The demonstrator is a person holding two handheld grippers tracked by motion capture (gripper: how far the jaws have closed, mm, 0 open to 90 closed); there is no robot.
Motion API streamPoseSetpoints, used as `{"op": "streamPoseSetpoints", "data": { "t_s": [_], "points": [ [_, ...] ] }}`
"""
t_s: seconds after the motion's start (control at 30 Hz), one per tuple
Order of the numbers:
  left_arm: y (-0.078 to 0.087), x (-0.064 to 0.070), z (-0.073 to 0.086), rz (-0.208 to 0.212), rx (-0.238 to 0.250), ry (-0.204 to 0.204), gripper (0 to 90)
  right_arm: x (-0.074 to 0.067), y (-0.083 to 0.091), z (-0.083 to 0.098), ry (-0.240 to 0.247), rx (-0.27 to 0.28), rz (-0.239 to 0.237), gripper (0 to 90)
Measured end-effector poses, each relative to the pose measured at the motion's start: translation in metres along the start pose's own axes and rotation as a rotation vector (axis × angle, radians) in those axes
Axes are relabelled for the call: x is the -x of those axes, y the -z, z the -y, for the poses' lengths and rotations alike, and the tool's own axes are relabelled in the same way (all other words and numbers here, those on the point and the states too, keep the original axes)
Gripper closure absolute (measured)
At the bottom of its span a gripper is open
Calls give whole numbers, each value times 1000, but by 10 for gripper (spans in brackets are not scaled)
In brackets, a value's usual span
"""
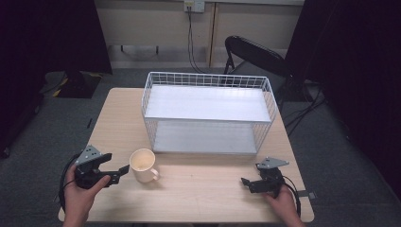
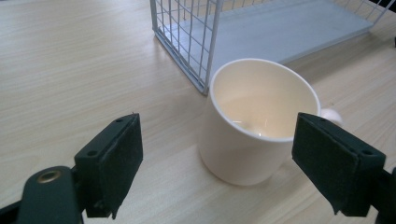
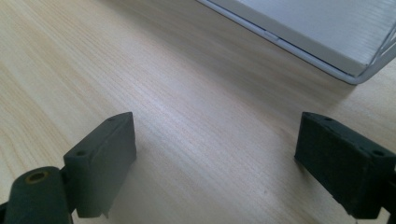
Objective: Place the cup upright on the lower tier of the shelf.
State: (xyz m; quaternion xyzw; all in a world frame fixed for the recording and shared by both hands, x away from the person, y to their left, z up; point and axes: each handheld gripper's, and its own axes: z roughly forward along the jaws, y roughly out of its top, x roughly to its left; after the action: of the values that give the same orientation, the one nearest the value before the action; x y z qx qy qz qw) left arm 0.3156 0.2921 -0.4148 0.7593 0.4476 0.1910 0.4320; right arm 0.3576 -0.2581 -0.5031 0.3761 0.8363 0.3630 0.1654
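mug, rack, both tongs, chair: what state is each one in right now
mug: upright on the table, empty, ungrasped
left tongs: open, jaws either side of the mug's near wall, not touching it
right tongs: open, holding nothing, over bare table
wire rack: upright on the table, both shelves empty
folding chair: unfolded, behind the table

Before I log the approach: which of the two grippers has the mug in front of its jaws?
The left gripper: the cream mug stands just beyond its open jaws.
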Motion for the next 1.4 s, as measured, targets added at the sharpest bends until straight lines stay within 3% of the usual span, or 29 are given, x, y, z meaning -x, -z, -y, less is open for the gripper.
{"op": "streamPoseSetpoints", "data": {
  "t_s": [0.7, 0.97, 1.23, 1.4],
  "points": [
    [-14, 11, -25, 20, 14, -22, 157, 0, 0, 0, 0, 1, 0, 118],
    [-24, 11, -25, -8, 19, -15, 155, 0, 0, 0, 0, 1, 0, 118],
    [-40, 8, -20, -5, 1, 8, 165, 0, 0, 0, 0, 0, 0, 118],
    [-48, 9, -17, 2, 8, -3, 200, 0, 0, 0, 0, 0, 0, 118]
  ]
}}
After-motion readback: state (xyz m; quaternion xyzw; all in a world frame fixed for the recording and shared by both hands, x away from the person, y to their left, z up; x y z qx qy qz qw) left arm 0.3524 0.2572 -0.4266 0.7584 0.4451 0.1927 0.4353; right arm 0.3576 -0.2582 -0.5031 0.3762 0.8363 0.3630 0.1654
